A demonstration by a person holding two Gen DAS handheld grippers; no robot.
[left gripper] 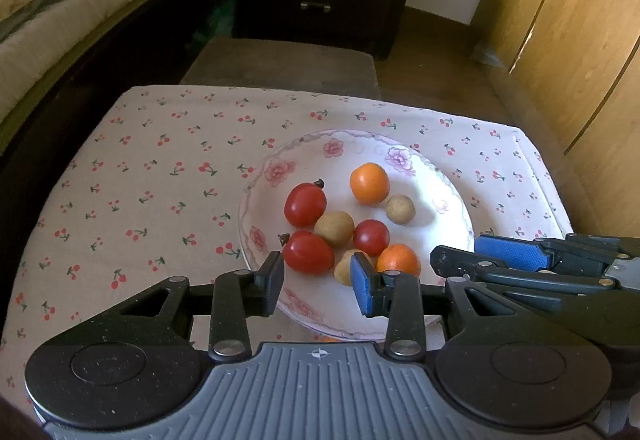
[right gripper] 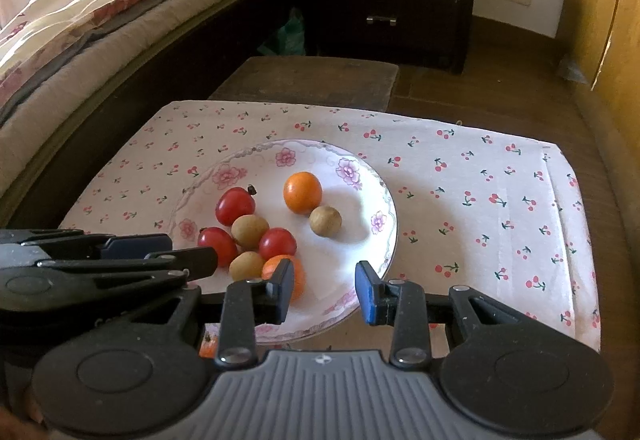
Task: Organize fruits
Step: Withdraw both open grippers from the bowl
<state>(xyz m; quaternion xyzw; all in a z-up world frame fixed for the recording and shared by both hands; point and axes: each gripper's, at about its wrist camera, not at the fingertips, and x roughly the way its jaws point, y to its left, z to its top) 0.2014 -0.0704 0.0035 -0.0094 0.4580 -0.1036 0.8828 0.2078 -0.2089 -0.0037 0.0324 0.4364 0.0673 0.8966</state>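
Nearly all the fruit sits on one plate

Left wrist view: a white plate with pink flowers on its rim lies on a cherry-print cloth. On it I count three red tomatoes, two oranges and three tan round fruits, eight in all, mostly bunched at the near side. The left gripper hangs over the plate's near edge, jaws part open, nothing between them. The right gripper lies alongside at the right.

Right wrist view: same plate, same eight fruits. A further orange bit peeks out below the plate's near rim, mostly hidden. The right gripper hovers at the near rim, jaws slightly apart, empty.
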